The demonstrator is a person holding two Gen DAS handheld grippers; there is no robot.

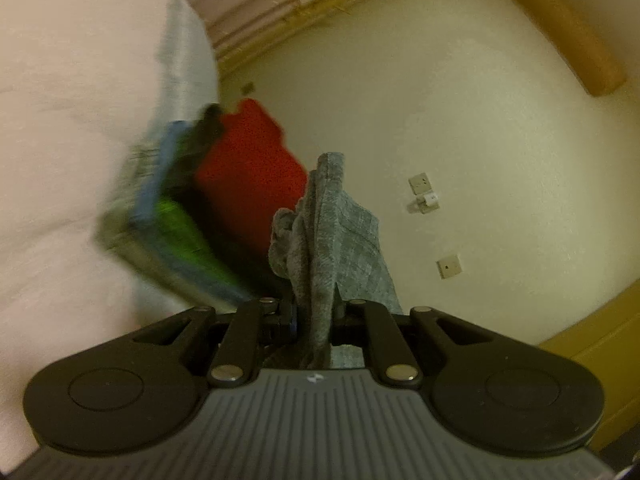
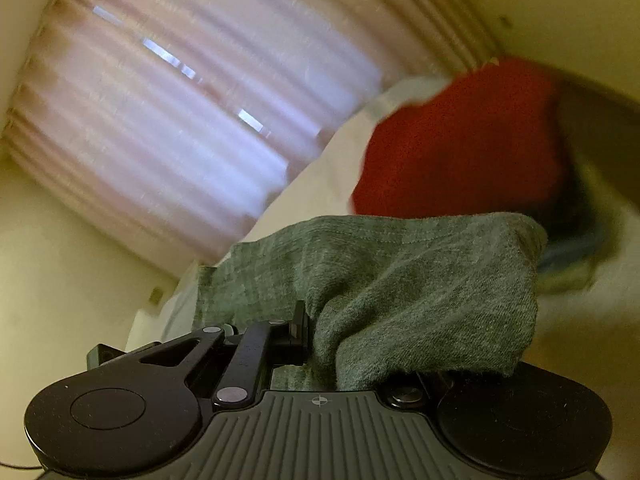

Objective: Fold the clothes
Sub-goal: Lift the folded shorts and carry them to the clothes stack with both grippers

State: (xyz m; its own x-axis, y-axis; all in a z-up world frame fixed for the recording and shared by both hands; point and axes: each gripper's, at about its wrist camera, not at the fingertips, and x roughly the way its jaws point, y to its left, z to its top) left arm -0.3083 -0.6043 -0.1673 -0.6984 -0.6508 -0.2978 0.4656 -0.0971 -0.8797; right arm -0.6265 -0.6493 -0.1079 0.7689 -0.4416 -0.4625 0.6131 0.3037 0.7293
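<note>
The left hand-held gripper [image 1: 316, 316] is clamped narrow on a fold of the grey garment [image 1: 320, 240]; the cloth rises bunched out of the pinched jaws and stands up in front of the lens, with a flatter panel falling away to the right; behind it lies a red garment [image 1: 248, 168] beside a blurred pile of blue, green and dark clothes [image 1: 176, 216] at the edge of a pale bed [image 1: 60, 140]; a cream wall [image 1: 460, 100] with wall sockets [image 1: 422, 192] fills the right of the left wrist view, and a wooden beam [image 1: 568, 32] crosses its upper corner.

The right hand-held gripper [image 2: 320, 344] is likewise closed tight on the grey garment [image 2: 400, 280]; here the knit cloth drapes over the right finger and hides it, spreading wide across the middle of the view; only the left finger's black linkage shows clear; the red garment [image 2: 460, 148] sits just beyond the grey one on the bed [image 2: 320, 176], its edges smeared by blur; a pleated pink curtain [image 2: 168, 120] with bright slits of daylight fills the upper left.

The grey garment thus hangs gripped in both grippers, lifted clear of the bed.
</note>
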